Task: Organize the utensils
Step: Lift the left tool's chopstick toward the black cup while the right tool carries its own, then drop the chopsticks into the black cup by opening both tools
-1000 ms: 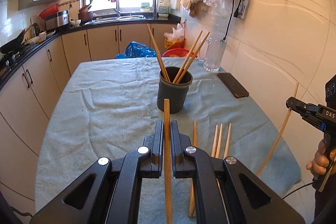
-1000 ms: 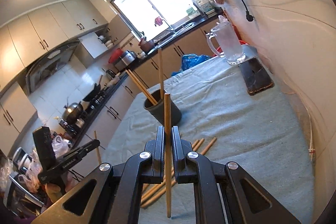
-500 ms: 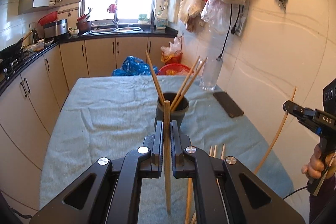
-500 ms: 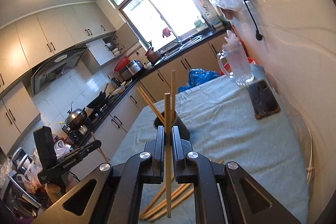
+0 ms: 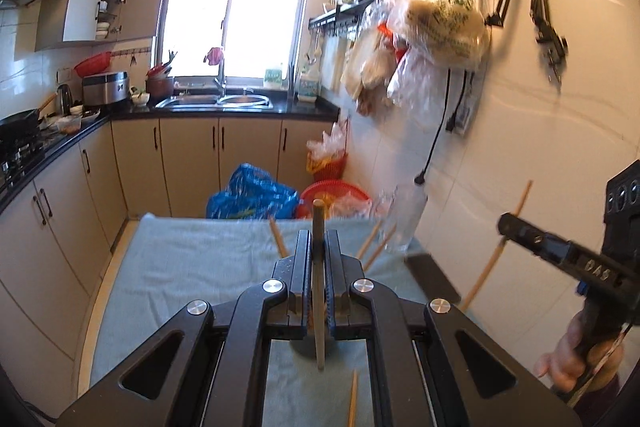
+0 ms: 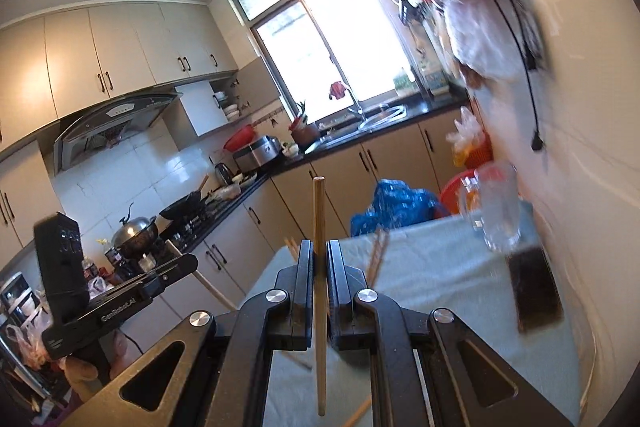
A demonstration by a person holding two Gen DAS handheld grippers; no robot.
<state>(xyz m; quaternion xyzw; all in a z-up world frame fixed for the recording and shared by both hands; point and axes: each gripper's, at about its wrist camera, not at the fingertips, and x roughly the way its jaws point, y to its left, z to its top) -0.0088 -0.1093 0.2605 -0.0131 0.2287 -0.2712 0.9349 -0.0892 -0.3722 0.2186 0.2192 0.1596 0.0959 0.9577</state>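
My left gripper (image 5: 319,247) is shut on a wooden chopstick (image 5: 318,219) held upright above the table. My right gripper (image 6: 319,255) is shut on another wooden chopstick (image 6: 319,211), also upright. The dark holder is hidden behind the jaws in both views; only the tips of the chopsticks standing in it show (image 5: 277,237) (image 6: 378,253). A loose chopstick (image 5: 353,399) lies on the grey-green cloth (image 5: 192,255) below the left gripper. The right gripper also shows at the right of the left wrist view (image 5: 520,229), and the left gripper at the left of the right wrist view (image 6: 176,267).
A clear glass jug (image 6: 498,211) and a dark phone (image 6: 536,293) sit at the table's right side by the white wall. A blue bag (image 5: 252,197) and a red basket (image 5: 334,193) stand on the floor beyond the table. Cabinets run along the left and back.
Both grippers have risen and tilted up with their chopsticks, so the holder has dropped out of sight behind the jaws and the loose chopsticks are mostly below view.
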